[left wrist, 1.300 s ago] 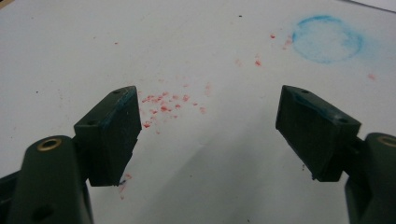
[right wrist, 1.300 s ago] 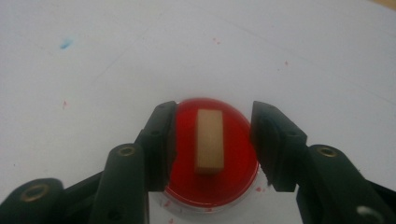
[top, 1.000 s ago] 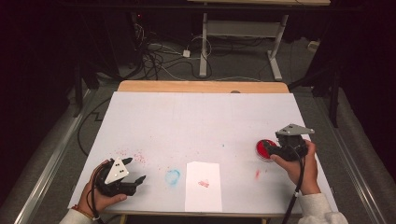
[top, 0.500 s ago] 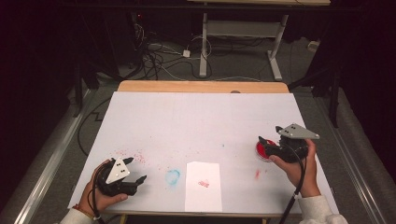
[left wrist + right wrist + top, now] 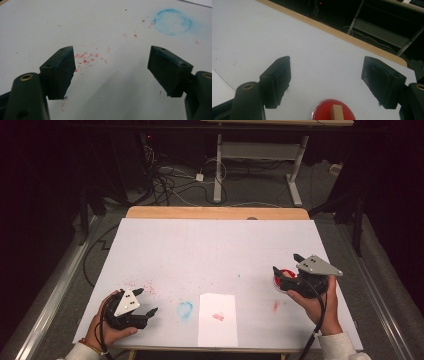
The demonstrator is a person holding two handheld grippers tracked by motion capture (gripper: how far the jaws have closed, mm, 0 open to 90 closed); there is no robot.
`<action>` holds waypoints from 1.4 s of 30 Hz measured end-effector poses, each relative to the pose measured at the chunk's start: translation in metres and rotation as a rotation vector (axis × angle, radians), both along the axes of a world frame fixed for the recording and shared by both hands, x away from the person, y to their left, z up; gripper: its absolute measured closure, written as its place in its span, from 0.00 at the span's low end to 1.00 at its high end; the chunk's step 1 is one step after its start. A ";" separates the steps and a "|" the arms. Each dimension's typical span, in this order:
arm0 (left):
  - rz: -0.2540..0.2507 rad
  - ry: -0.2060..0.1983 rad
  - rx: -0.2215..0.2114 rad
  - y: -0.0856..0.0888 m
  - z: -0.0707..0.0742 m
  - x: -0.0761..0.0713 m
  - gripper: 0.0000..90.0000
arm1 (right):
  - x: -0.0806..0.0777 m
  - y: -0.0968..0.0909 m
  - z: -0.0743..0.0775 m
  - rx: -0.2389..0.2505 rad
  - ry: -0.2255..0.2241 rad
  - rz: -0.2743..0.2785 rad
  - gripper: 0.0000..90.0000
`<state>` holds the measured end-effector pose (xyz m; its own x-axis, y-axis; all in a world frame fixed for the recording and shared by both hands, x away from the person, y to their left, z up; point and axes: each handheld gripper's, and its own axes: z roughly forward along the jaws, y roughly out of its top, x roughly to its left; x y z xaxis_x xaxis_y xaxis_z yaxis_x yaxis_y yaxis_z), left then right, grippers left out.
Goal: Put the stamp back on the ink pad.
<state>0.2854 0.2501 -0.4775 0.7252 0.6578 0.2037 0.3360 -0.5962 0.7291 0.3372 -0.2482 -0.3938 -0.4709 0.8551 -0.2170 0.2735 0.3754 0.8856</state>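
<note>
A white-covered table (image 5: 215, 250) stood in a dark room. The left gripper (image 5: 145, 302) hovered wide open near a blue ring stain (image 5: 185, 309). The right gripper (image 5: 286, 264), jaws spread wide, hung above a round red dish (image 5: 333, 110) holding a small wooden block (image 5: 336, 112).

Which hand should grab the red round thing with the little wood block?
Right, probably. The right claw is open, just over the red dish; the left claw sits across the table.
</note>
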 end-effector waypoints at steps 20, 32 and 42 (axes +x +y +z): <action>0.003 0.001 0.000 0.000 0.000 0.000 0.24 | -0.023 0.003 0.004 -0.033 -0.044 0.029 0.24; 0.003 0.001 0.001 0.000 0.000 0.000 0.24 | -0.039 0.004 0.004 -0.047 -0.070 0.060 0.24; 0.001 0.001 0.005 -0.001 0.000 0.000 0.24 | -0.050 -0.001 0.001 -0.047 -0.085 0.079 0.24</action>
